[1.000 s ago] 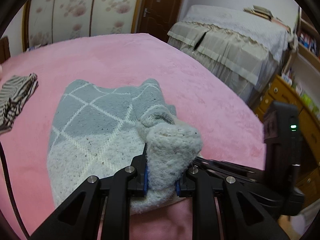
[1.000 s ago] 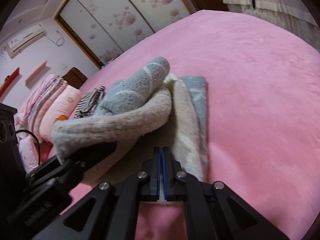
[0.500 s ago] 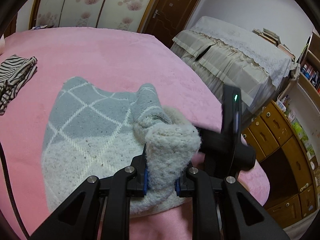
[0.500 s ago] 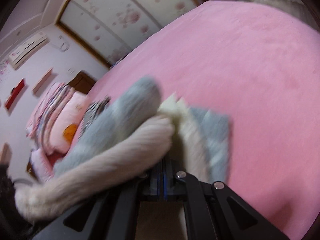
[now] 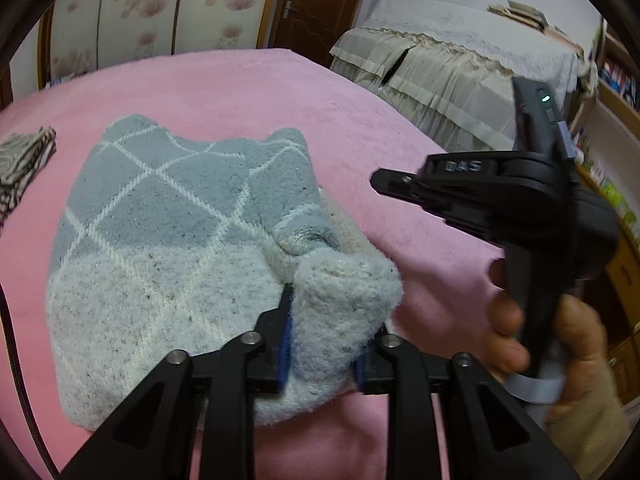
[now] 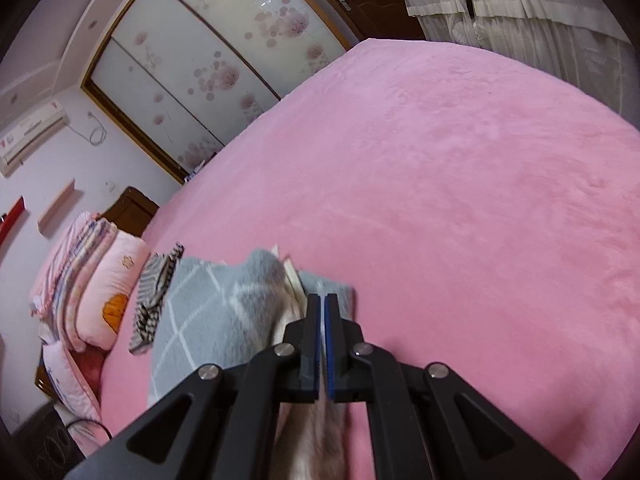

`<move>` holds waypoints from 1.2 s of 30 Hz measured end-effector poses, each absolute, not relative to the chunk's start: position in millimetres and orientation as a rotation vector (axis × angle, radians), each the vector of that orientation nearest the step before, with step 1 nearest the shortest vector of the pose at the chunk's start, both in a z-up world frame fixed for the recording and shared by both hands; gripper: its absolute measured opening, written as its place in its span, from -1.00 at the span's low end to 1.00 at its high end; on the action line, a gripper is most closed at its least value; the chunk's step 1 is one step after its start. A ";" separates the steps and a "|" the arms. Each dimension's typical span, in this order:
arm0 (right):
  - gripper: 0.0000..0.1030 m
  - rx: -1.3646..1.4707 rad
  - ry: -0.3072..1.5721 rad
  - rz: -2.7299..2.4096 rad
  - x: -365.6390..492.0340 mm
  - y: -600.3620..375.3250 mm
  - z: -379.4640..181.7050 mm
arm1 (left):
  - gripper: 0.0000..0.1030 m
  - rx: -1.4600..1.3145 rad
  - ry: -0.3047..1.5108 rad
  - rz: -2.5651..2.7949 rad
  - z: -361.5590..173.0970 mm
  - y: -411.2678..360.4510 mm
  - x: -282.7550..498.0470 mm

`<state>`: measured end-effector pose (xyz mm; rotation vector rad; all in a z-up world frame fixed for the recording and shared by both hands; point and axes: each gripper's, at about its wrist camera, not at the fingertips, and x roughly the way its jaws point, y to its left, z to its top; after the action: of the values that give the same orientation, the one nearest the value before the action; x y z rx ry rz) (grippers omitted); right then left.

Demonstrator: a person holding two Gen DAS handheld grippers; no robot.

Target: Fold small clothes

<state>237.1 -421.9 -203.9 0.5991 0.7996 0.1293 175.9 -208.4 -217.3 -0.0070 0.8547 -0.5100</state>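
A grey and cream knitted sweater (image 5: 168, 216) with a white diamond pattern lies on the pink bed (image 5: 240, 92). My left gripper (image 5: 326, 344) is shut on its thick cream cuff (image 5: 344, 296), with the sleeve folded onto the body. My right gripper (image 5: 384, 184) hovers to the right of the sweater, held by a hand, clear of the cloth. In the right wrist view the right gripper (image 6: 322, 320) has its blue pads together with nothing between them, above the sweater (image 6: 212, 320).
A striped garment (image 5: 20, 160) lies at the bed's left, also in the right wrist view (image 6: 154, 300). Pillows and folded quilts (image 6: 88, 280) are stacked at the headboard. A cloth-covered table (image 5: 460, 64) and wooden drawers (image 5: 624, 264) stand beyond the bed's right edge.
My right gripper has pulled away from the sweater and lifted up and to the right, empty. My left gripper still holds the cuff, lower over the sweater's body.
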 end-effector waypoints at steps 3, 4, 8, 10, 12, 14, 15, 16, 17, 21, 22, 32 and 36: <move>-0.96 0.577 0.821 0.127 219.4 -417.1 -198.9 | 0.43 0.038 0.860 -0.548 -215.8 -219.2 169.3; -0.96 0.572 0.827 0.127 214.8 -416.6 -197.2 | 0.50 0.044 0.858 -0.565 -213.3 -219.2 165.8; -0.96 0.548 0.842 0.150 190.3 -407.2 -184.3 | 0.55 0.052 0.871 -0.593 -196.2 -201.3 151.2; -0.96 0.531 0.847 0.166 179.0 -402.4 -176.1 | 0.66 0.035 0.888 -0.592 -186.5 -181.9 147.2; -0.95 0.510 0.852 0.187 169.6 -393.7 -166.3 | 0.79 -0.004 0.892 -0.546 -177.0 -150.6 144.4; -0.69 0.486 0.865 0.213 162.1 -383.0 -157.7 | 0.80 -0.058 0.892 -0.478 -172.2 -115.9 143.8; -0.53 0.473 0.868 0.226 157.8 -375.7 -153.3 | 0.81 -0.087 0.900 -0.439 -172.8 -97.8 145.7; -0.19 0.462 0.865 0.234 154.2 -370.2 -150.5 | 0.81 -0.116 0.908 -0.404 -174.1 -81.2 148.8; 0.00 0.442 0.858 0.242 150.2 -362.7 -146.8 | 0.81 -0.155 0.918 -0.358 -176.5 -61.8 151.8; 0.02 0.317 0.865 0.249 149.4 -331.2 -140.8 | 0.81 -0.250 1.000 -0.229 -196.9 -13.3 169.2; 0.02 0.288 0.872 0.244 151.8 -324.4 -141.3 | 0.81 -0.258 1.029 -0.209 -202.5 -7.8 175.7; -0.26 0.043 0.945 0.218 167.5 -289.3 -178.9 | 0.81 -0.214 1.111 -0.252 -221.7 -29.1 213.8; -0.76 0.035 0.947 0.229 161.2 -287.9 -182.6 | 0.80 -0.188 1.123 -0.270 -224.9 -45.7 224.3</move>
<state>161.2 -287.9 -182.6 0.0349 0.9470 0.2292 224.3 -45.7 -224.9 -0.1878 1.1228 -0.2704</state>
